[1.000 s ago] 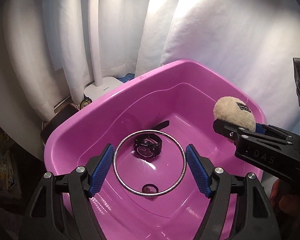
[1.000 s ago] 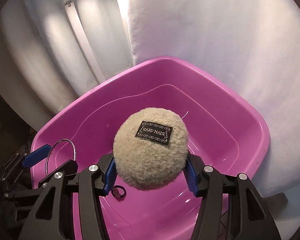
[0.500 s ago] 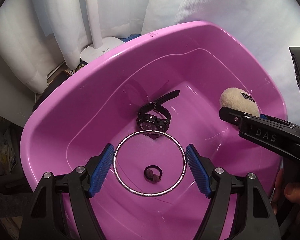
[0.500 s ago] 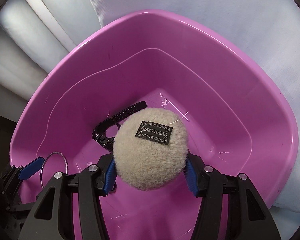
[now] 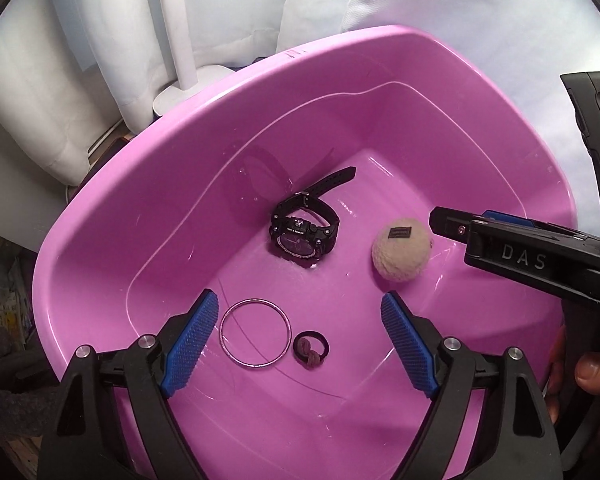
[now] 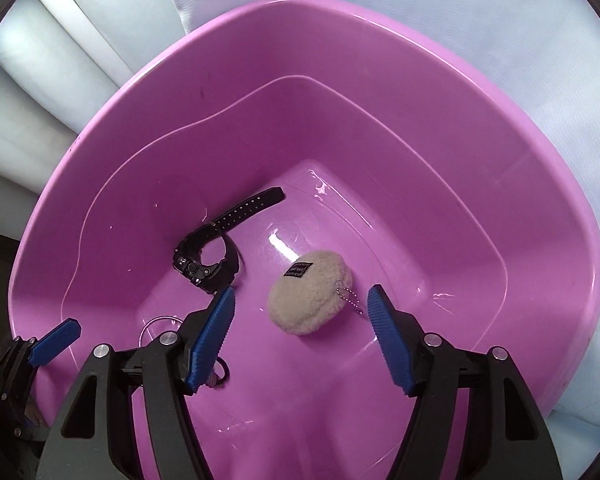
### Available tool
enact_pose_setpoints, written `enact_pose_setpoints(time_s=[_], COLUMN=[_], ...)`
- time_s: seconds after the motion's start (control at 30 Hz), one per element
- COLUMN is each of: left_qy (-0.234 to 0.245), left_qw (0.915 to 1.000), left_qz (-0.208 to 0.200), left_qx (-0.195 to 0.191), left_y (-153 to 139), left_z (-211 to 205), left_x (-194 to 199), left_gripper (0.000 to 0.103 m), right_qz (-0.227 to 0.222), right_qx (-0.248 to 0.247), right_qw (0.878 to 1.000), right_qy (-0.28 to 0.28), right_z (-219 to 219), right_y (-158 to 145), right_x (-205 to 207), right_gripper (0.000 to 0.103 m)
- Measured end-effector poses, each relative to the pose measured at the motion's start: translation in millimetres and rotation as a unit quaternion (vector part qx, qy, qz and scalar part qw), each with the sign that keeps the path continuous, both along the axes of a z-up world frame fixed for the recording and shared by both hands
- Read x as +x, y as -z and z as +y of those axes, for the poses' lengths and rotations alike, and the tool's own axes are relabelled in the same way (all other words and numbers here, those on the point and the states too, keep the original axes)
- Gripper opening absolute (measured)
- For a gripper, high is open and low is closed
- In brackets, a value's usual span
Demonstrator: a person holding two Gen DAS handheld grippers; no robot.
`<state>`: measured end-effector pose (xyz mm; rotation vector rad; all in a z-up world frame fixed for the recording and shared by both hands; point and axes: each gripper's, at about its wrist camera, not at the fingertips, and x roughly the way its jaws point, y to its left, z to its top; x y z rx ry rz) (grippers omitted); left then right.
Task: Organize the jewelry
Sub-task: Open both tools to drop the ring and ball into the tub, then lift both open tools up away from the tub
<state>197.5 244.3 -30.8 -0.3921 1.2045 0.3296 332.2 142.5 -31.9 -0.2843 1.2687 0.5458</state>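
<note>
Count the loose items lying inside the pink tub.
4: watch mid-floor, plush ball to its right, bangle near the front, hair tie beside it. Grippers may hide others.

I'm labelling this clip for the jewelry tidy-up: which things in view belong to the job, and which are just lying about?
Part of the job:
- pink tub
- silver bangle
- black watch
- fluffy keychain puff
- small dark ring

Just lying about:
- white lamp base
- white curtain
</note>
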Motion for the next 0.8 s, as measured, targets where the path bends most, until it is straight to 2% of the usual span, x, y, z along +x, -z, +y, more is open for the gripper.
enact_pose_setpoints(time_s=[0.63,0.8], left_qy=[0.006,0.006], left_qw=[0.9999,0.9997], left_qz=[-0.005,-0.022], left_qx=[0.008,0.01], left_y=[0.9,-3.2], left_z=[-1.4,-2.0], left_x=[-2.0,-5.2], left_gripper=[0.082,0.083], right_qz=[-0.013,-0.018], right_qx=[0.0,0.007], right_qw=[1.0,1.0], right_qy=[0.001,0.003], right_z=[-2.9,-4.1], right_y=[1.4,-0.5], right_x=[-8.3,-8.5], right_gripper=[0.067,0.067])
